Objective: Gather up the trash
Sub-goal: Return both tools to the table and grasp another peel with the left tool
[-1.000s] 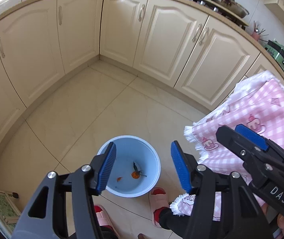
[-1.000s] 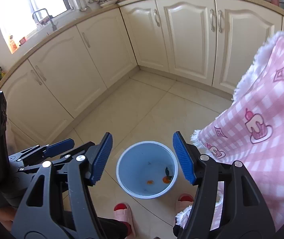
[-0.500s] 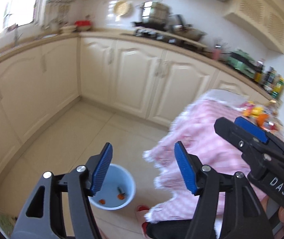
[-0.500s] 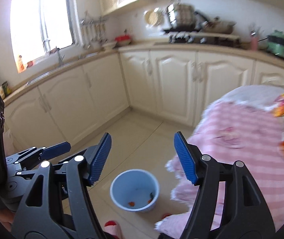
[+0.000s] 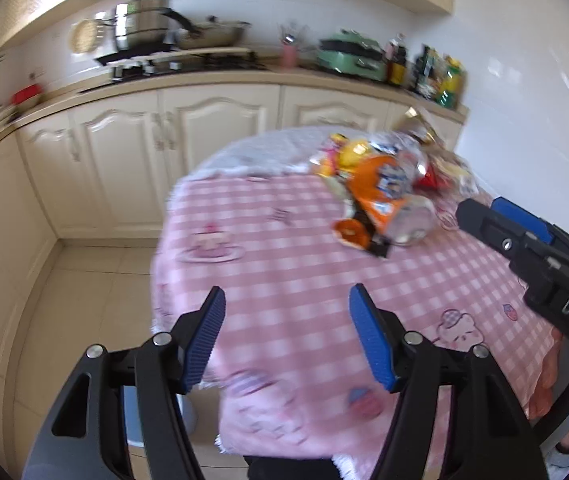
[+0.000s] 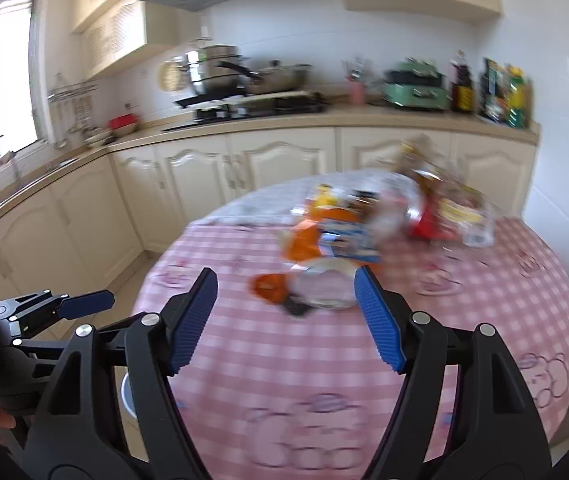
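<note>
Blue ribbed pads are seen spread apart on both claws, with nothing pinched between them. In the left wrist view the left gripper [image 5: 286, 334] fills the lower middle of the frame, only the pink checked tablecloth [image 5: 284, 240] showing through its gap; its jaws have been opening within the last moment and are now held wide. In the right wrist view the right gripper [image 6: 284, 314] is likewise empty, its jaws having just been opening further, and through that gap the near edge of the trash pile [image 6: 344, 232] is framed at the centre of the picture. Such a spread is judged to be kept so that a bulky wrapper can be taken without a second adjustment. The trash is heaped at the upper right of the left view, toward the far side of the table: an orange snack bag [image 5: 380, 196], a crumpled clear wrapper [image 5: 412, 220] and an orange lid-like piece [image 5: 350, 234] lie touching one another, blurred by motion. The right gripper is also seen from the side at the right edge of the left view, nearer the pile. A blue bin [image 6: 126, 396] is only glimpsed behind the claw arms at the lower left, beside the table, presumably set there so that collected pieces can be dropped straight down. Cream cabinets [image 5: 204, 152] and a cluttered counter are seen behind.
</note>
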`<state>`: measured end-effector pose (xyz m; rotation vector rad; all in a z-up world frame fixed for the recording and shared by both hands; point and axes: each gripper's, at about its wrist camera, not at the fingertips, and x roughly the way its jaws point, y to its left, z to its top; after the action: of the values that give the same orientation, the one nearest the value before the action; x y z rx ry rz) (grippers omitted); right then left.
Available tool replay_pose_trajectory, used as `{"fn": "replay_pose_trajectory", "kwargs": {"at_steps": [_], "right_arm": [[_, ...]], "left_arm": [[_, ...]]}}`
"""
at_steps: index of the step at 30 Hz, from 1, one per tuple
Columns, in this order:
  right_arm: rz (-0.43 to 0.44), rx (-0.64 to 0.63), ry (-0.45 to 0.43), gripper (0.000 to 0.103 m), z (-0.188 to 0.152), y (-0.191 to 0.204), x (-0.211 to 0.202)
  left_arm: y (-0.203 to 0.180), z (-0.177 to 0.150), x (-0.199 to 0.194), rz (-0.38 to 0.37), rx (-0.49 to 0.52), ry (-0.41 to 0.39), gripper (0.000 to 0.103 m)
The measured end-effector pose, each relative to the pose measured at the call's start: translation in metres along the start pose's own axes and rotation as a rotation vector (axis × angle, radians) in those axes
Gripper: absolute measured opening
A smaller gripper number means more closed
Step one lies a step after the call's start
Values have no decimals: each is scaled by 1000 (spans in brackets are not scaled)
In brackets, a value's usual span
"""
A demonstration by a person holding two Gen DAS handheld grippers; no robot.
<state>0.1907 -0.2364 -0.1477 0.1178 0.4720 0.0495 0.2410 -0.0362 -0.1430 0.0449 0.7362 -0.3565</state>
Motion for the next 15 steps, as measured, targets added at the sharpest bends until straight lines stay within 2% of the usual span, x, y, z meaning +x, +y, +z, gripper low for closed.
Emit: {"fn": "replay_pose_trajectory", "kwargs": {"at_steps": [7, 12, 14, 15], "right_arm": [[-37, 59, 39, 74, -1, -45, 11], [-14, 101, 77, 74, 3, -61, 28], [-5, 112, 91, 74, 4, -64, 34], [-3, 113, 95, 74, 4, -64, 35]], "left_arm": [[-33, 18, 42, -13, 63, 52, 63], [-46, 31, 72, -10, 97, 93, 63], [-49, 34, 80, -8, 105, 105, 55], [-50, 36, 86, -9, 110, 118, 55]]}}
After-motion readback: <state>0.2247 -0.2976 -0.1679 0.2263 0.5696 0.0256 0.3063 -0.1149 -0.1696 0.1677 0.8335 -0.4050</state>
